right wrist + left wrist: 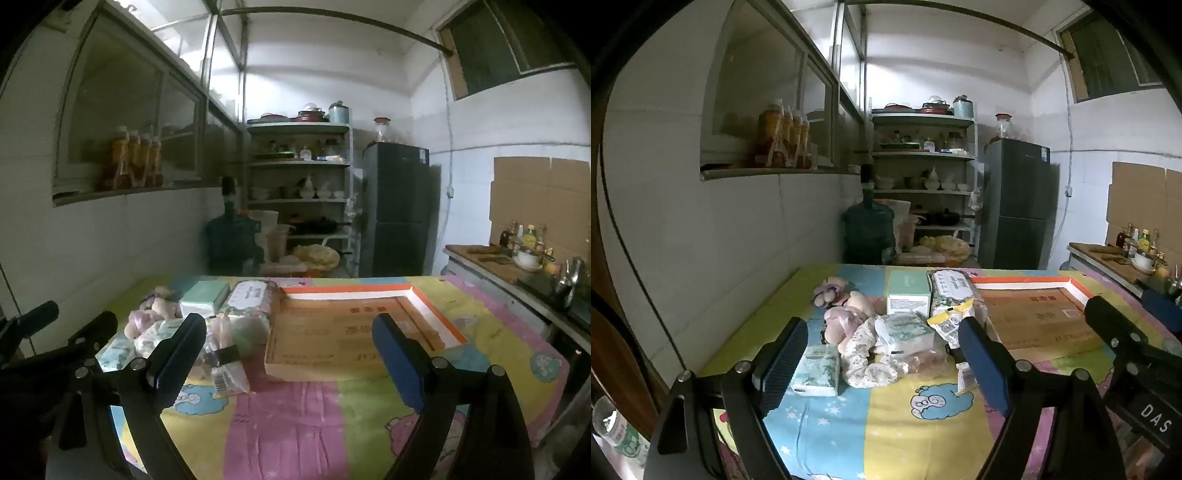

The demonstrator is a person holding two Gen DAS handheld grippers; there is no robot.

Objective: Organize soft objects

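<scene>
Tissue pack (816, 371) is seen just beside left gripper (882, 363); both grippers, right gripper (291, 360) included, are spread, ungrasping.

My left gripper (882, 358) is a black frame of angular arms joined by round silver screws, with two long fingers (982, 365) faced in dark blue textured pads. My right gripper (291, 354) is built the same: black linkages, silver screw heads, blue pads. Its body carries a small black label with white letters "DAS".
</scene>
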